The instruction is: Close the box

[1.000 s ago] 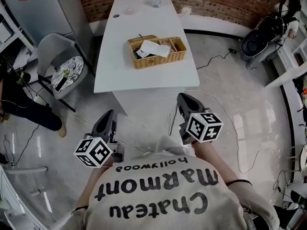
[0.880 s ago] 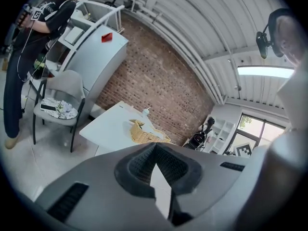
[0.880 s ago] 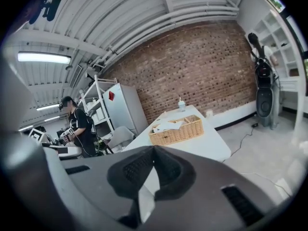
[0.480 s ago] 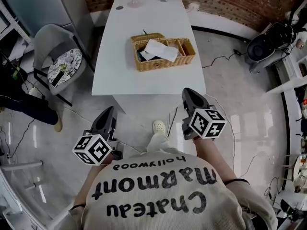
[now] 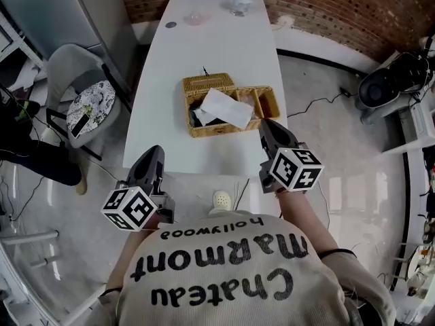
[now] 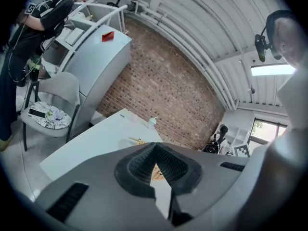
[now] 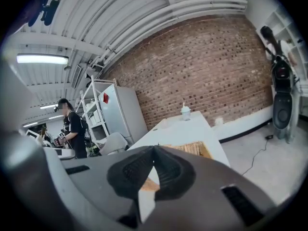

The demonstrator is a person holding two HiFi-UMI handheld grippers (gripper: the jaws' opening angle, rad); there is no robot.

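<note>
Both tools were shut, pads together at the tips, nothing held: left tool (image 5: 153,156) and right tool (image 5: 267,126) alike, confirmed in each tool's own view.

Box (image 5: 219,130), woven, sat on the near half of the counter (image 5: 204,46), lying far of both tools. Its long axis ran left to right, skewed a little, the right end slightly nearer.

Right tool was the nearer one. Its tip showed just beside the box's near right corner in the head view; height above the counter could not be judged. Left tool hung well apart, off the counter's near left edge.

A woven flap (image 5: 204,82), probably the lid, showed along the far left side. White paper (image 5: 224,107) lay across the open inside. Judged: closing means reaching past the box to that far flap and bringing it nearward; box not yet closed.
</note>
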